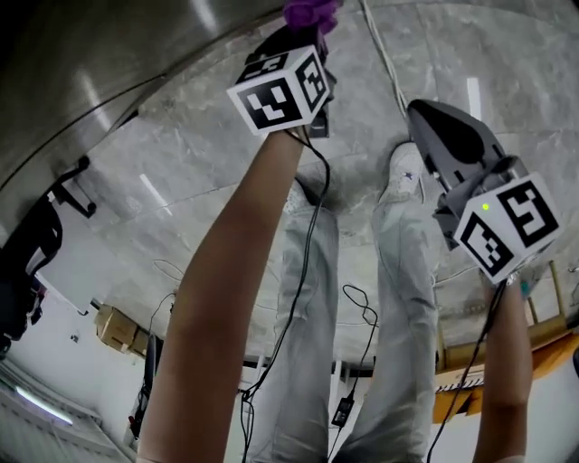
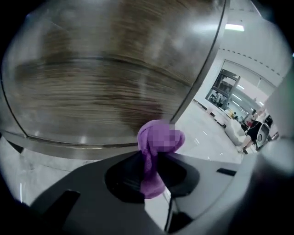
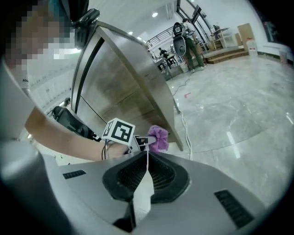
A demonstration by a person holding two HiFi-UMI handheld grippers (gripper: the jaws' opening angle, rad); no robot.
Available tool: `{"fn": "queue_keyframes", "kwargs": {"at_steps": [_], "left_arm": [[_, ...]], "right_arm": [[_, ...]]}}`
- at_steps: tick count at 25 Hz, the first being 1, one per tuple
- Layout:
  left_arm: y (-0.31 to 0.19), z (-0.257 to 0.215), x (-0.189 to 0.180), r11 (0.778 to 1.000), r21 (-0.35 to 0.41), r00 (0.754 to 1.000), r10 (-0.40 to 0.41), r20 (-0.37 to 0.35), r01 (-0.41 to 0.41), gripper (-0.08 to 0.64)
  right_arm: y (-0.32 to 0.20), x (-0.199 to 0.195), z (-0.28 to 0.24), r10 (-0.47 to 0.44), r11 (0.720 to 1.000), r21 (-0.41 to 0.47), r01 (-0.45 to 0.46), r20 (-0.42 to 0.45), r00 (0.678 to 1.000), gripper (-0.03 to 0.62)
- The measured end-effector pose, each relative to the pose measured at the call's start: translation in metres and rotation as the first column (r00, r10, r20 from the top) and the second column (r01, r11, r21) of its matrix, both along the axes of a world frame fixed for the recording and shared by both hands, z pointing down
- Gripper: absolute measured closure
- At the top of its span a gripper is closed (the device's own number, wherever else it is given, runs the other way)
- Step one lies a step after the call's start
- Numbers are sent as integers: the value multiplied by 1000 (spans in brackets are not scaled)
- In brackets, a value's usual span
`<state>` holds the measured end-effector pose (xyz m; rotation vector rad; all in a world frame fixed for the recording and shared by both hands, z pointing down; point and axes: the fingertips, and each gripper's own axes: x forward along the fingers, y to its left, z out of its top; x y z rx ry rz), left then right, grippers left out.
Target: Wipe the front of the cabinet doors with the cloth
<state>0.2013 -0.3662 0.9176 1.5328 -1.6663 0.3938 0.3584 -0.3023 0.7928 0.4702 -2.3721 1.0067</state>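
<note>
Head view is kinda limited: the purple cloth (image 1: 310, 11) is cut off at the top edge, and only a dark curved strip of the cabinet door (image 1: 109, 45) is seen. Soft and bunched, the cloth is pinched by the left gripper (image 2: 149, 172) right by the brushed, streaky door; actual contact can't be made out. The right gripper (image 3: 146, 170) is pressed together, nothing held.

bright overhead lights | floor (image 1: 226, 154) glare | fisheye edges dark
</note>
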Motion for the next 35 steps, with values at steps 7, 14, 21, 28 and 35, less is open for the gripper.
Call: {"fn": "queue_keyframes", "kwargs": {"at_steps": [7, 14, 21, 28, 35], "left_arm": [[-13, 24, -3, 999, -35, 999, 15, -53, -17, 482], [56, 26, -112, 986, -142, 994, -77, 73, 87, 482], [132, 21, -227, 954, -192, 965, -198, 173, 231, 482], [167, 20, -276, 939, -210, 954, -234, 187, 272, 482], [170, -17, -262, 970, -104, 973, -212, 93, 221, 482]], "right_arm": [[-22, 30, 12, 128, 991, 29, -127, -53, 990, 563], [-6, -25, 9, 98, 994, 50, -96, -33, 995, 563], [35, -88, 6, 50, 998, 36, -50, -8, 999, 563], [55, -123, -1, 25, 998, 66, -23, -28, 999, 563], [56, -143, -32, 123, 989, 81, -121, -24, 992, 563]]}}
